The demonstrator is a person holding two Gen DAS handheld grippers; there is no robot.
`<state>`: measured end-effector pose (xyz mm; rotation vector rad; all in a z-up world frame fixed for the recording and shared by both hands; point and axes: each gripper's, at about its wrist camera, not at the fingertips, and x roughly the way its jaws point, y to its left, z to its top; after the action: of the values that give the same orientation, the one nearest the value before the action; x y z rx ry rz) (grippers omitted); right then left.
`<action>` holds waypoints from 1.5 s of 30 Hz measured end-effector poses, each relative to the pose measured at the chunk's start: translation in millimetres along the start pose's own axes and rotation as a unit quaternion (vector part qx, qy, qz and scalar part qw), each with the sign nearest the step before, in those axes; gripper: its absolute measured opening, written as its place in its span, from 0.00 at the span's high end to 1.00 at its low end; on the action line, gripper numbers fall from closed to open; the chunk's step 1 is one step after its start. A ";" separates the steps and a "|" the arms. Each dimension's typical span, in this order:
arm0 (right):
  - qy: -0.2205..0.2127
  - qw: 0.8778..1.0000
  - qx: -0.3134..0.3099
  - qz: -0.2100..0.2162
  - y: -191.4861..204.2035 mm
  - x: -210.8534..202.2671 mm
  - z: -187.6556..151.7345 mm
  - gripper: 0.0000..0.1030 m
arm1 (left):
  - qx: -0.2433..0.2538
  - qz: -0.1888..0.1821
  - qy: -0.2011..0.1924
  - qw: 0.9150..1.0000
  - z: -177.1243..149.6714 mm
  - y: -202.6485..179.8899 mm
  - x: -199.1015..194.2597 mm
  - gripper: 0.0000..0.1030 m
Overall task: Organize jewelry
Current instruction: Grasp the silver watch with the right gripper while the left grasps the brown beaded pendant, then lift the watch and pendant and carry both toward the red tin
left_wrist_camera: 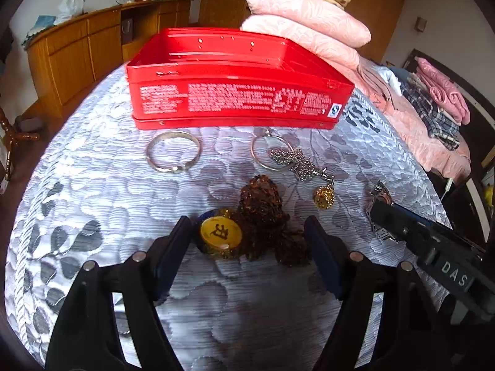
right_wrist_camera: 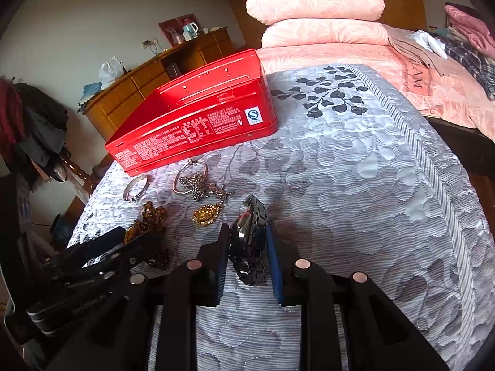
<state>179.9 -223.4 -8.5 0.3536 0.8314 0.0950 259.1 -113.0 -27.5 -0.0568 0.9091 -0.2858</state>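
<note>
An open red tin box (left_wrist_camera: 235, 92) stands on the grey leaf-patterned bedspread (left_wrist_camera: 92, 185); it also shows in the right wrist view (right_wrist_camera: 198, 114). In front of it lie a silver bangle (left_wrist_camera: 173, 151), a ring with a beaded chain (left_wrist_camera: 278, 154), a gold pendant (left_wrist_camera: 324, 197) and a brown bead necklace with a yellow disc (left_wrist_camera: 247, 216). My left gripper (left_wrist_camera: 247, 247) is open, its fingers either side of the brown necklace. My right gripper (right_wrist_camera: 247, 247) is shut on a dark metal watch (right_wrist_camera: 250, 235).
Pink quilts and pillows (left_wrist_camera: 309, 24) are stacked behind the box. Folded clothes (left_wrist_camera: 439, 105) lie at the right. A wooden sideboard (left_wrist_camera: 92, 46) stands along the left wall. The bedspread's edge drops off at the left.
</note>
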 end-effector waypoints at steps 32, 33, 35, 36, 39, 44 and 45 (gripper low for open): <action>-0.035 0.998 -0.050 0.030 42.0 -14.8 -0.6 0.77 | -0.038 -0.030 -0.105 0.993 -21.3 40.7 -57.1 0.86; -0.038 0.998 -0.051 0.030 43.4 -15.8 0.9 0.77 | -0.037 -0.030 -0.109 0.993 -20.5 41.9 -60.0 0.87; -0.042 0.997 -0.053 0.030 45.7 -16.9 3.3 0.77 | -0.038 -0.031 -0.118 0.992 -17.9 43.9 -64.7 0.88; -0.044 0.997 -0.054 0.030 46.8 -17.3 5.4 0.77 | -0.038 -0.033 -0.124 0.991 -16.0 44.5 -67.0 0.95; -0.054 0.996 -0.059 0.030 50.5 -19.7 10.8 0.77 | -0.035 -0.037 -0.135 0.990 -9.4 43.6 -72.2 0.95; -0.066 0.995 -0.063 0.031 53.7 -22.6 20.1 0.77 | -0.036 -0.050 -0.149 0.987 -3.2 44.9 -78.0 0.95; -0.069 0.995 -0.065 0.030 54.2 -23.1 21.8 0.77 | -0.039 -0.057 -0.152 0.986 -2.6 46.1 -79.1 0.95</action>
<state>183.3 -183.6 39.9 0.2603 0.6748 0.1785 221.4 -47.3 24.0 -0.2189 0.6144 -0.3369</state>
